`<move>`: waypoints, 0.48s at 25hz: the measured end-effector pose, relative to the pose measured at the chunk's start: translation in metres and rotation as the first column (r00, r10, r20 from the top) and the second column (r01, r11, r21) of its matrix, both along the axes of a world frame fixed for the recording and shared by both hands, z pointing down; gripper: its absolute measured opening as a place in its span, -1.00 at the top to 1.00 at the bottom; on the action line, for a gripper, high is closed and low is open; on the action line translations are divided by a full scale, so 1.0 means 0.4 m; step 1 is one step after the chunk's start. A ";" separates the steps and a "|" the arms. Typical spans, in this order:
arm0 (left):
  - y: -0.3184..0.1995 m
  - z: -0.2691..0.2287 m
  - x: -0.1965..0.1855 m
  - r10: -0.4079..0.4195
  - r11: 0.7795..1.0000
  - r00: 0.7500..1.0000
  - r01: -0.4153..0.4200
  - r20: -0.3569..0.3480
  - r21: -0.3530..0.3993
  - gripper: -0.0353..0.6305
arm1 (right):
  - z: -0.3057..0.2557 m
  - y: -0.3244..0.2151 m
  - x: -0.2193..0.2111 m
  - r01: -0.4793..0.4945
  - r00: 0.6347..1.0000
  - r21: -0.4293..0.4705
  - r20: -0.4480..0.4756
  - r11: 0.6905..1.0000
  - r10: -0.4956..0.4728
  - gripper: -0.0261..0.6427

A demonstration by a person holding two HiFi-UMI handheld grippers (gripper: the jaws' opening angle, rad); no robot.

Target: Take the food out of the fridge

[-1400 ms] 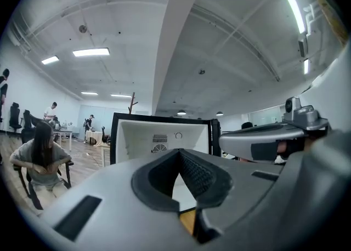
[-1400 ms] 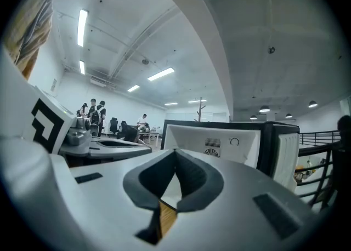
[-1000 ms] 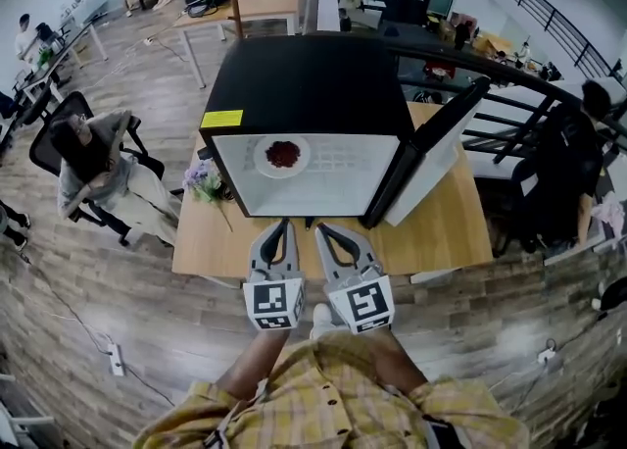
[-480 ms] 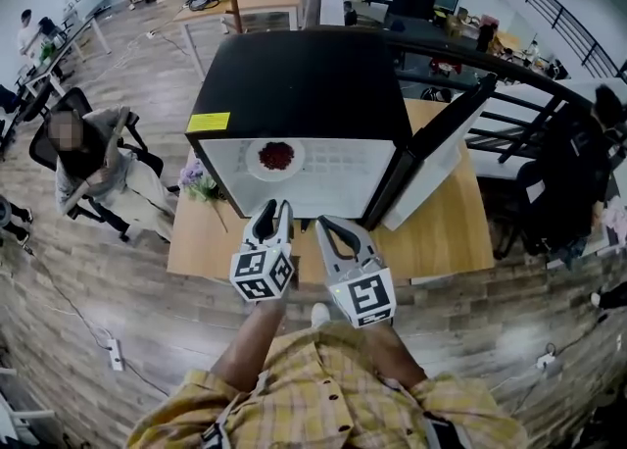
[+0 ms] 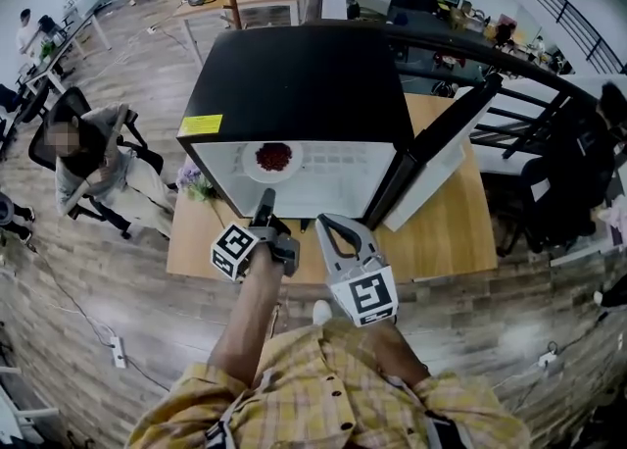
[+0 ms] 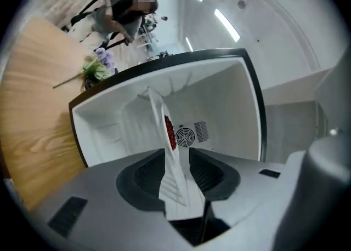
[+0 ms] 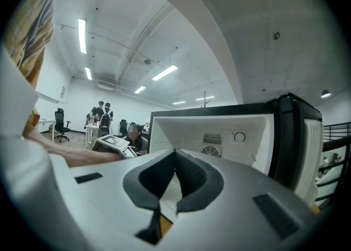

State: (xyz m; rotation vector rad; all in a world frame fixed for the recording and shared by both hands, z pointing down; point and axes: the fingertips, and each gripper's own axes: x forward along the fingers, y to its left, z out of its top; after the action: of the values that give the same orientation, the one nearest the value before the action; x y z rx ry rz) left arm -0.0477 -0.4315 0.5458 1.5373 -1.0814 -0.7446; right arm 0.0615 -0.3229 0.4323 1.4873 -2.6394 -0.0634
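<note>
**A:** Status, nearest first?

**B:** Left claw [image 5: 263, 204] is rolled on its side at the fridge mouth. Its jaws are spread and have just been opening. The plate's rim lines up with the gap, but the pads are not on it. Right claw [image 5: 320, 223] is just beside it, tips pressed together, nothing in them.

**A:** Task item?

**B:** The red food [image 5: 273, 155] sits on a white plate [image 5: 257, 169] inside the fridge [image 5: 294, 74], left of middle. The fridge stands on the worktop [image 5: 441, 231] with its door [image 5: 441, 143] swung open to the right.

**A:** Progress?

**B:** Judged early. The door is open and access is clear. Grasping the plate and drawing it out are both left to do.

**A:** Writing?

**B:** The marker cubes [image 5: 364, 295] carry square patterns only, no words. The yellow label [image 5: 200, 125] at the front left of the fridge top has print too small to read. No brand visible.
</note>
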 end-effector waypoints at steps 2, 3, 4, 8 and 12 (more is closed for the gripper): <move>-0.022 0.014 -0.009 -0.033 0.999 0.998 0.031 -0.059 -0.032 0.50 | 0.002 -0.007 0.005 -0.001 1.000 -0.003 0.003 1.000 0.001 0.90; -0.033 0.022 -0.009 -0.047 0.998 0.995 0.043 -0.086 -0.051 0.50 | 0.002 -0.012 0.009 -0.001 1.000 -0.003 0.005 1.000 0.001 0.90; -0.043 0.032 -0.009 -0.062 0.996 0.992 0.054 -0.114 -0.072 0.49 | 0.001 -0.016 0.012 0.000 1.000 -0.003 0.009 1.000 0.000 0.90; -0.077 0.062 -0.021 -0.150 0.982 0.966 0.120 -0.209 -0.148 0.46 | -0.003 -0.028 0.021 0.010 1.000 -0.003 0.019 1.000 -0.010 0.90; -0.115 0.064 -0.023 -0.183 0.975 0.960 0.149 -0.211 -0.168 0.42 | -0.003 -0.043 0.027 0.008 1.000 -0.003 0.023 1.000 -0.008 0.90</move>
State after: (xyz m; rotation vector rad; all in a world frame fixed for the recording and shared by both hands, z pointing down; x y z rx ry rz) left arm -0.0567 -0.4774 0.5714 1.2125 -1.0782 -0.9083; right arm 0.0724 -0.3400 0.4312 1.4857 -2.6620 -0.0438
